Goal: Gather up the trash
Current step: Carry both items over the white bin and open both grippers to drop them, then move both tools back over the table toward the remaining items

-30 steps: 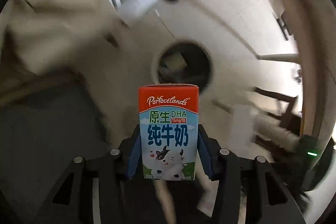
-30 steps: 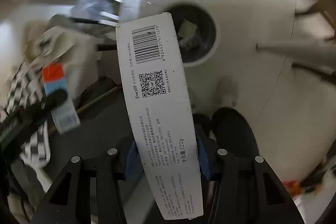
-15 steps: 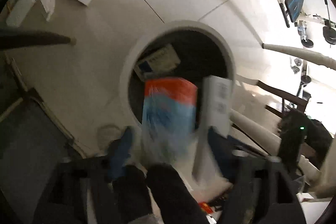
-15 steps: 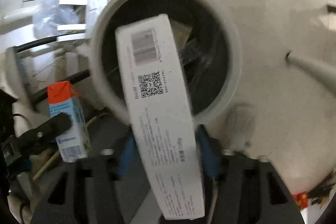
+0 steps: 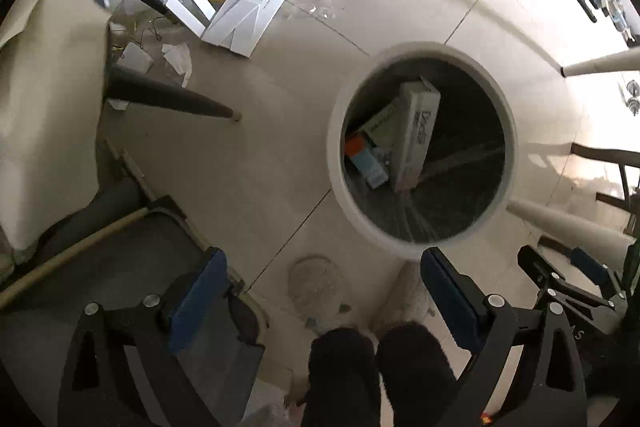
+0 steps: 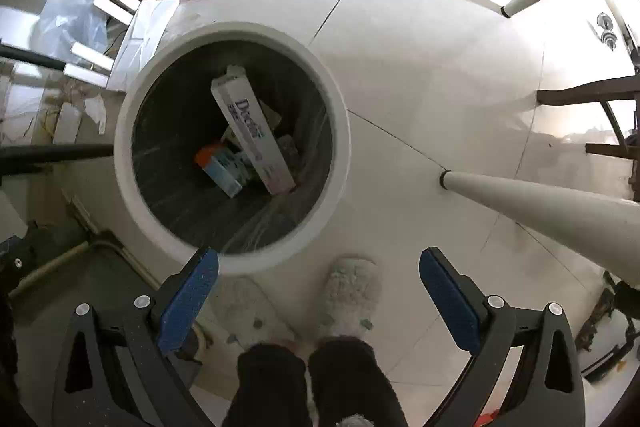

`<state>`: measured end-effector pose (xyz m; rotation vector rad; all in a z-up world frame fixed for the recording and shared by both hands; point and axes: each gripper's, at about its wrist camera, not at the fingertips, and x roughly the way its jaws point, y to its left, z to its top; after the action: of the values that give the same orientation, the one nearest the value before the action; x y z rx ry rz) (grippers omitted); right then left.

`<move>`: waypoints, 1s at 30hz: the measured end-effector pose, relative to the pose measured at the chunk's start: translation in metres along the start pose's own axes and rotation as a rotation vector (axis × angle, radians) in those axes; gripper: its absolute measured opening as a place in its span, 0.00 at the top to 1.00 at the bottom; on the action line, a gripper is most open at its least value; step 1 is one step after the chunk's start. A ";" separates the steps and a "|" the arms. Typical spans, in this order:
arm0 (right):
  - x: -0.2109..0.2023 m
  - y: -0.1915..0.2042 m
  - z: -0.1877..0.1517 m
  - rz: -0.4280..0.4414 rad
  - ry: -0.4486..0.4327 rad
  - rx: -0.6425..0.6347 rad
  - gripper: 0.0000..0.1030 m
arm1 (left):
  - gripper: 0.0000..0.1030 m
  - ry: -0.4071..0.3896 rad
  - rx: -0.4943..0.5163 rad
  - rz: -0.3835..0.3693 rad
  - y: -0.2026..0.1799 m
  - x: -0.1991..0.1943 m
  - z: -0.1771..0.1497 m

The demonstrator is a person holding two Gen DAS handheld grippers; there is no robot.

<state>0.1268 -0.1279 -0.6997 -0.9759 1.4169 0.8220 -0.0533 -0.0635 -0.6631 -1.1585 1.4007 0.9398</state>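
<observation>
A round white trash bin [image 5: 335, 163] [image 6: 120, 131] with a dark liner stands on the floor below both grippers. Inside it lie the blue milk carton with the orange top [image 5: 362, 157] [image 6: 218, 167] and the long white toothpaste box [image 5: 416, 135] [image 6: 252, 135], leaning on other trash. My left gripper [image 5: 324, 267] points straight down beside the bin, its jaws still opening with nothing between them. My right gripper [image 6: 318, 269] hangs at the bin's near rim, jaws also still opening and empty. The right gripper's fingers [image 5: 560, 275] show at the left wrist view's right edge.
The person's dark trouser legs [image 6: 312, 383] and fluffy slippers [image 6: 352, 295] are at the bottom. White table legs [image 6: 540, 203] slant in on the right, a dark leg [image 5: 168, 99] on the left. Flat white boxes [image 5: 252, 7], plastic wrap, a cardboard bag and a sandal litter the far floor.
Both grippers dropped toward the bin and opened. The milk carton left the left gripper and the toothpaste box left the right one; both now lie inside the bin.
</observation>
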 end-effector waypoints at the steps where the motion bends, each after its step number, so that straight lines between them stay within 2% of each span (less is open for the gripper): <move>1: -0.005 0.000 -0.003 -0.005 -0.003 0.000 0.01 | 0.04 0.000 0.003 -0.001 0.000 -0.003 -0.005; 8: -0.048 0.002 -0.023 -0.003 -0.027 0.004 0.01 | 0.04 -0.026 0.020 0.030 -0.006 -0.041 -0.025; 14: -0.109 -0.004 -0.042 0.004 -0.074 0.012 0.01 | 0.04 -0.067 0.012 0.039 -0.010 -0.100 -0.046; 24: -0.248 -0.002 -0.084 0.040 -0.104 -0.004 0.02 | 0.04 -0.116 0.008 0.059 -0.005 -0.233 -0.086; 30: -0.346 -0.015 -0.090 0.094 -0.145 0.051 0.01 | 0.04 -0.203 0.021 0.116 -0.015 -0.323 -0.093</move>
<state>0.0975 -0.1817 -0.3470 -0.8002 1.3593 0.9035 -0.0628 -0.1056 -0.3292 -0.9459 1.3204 1.0902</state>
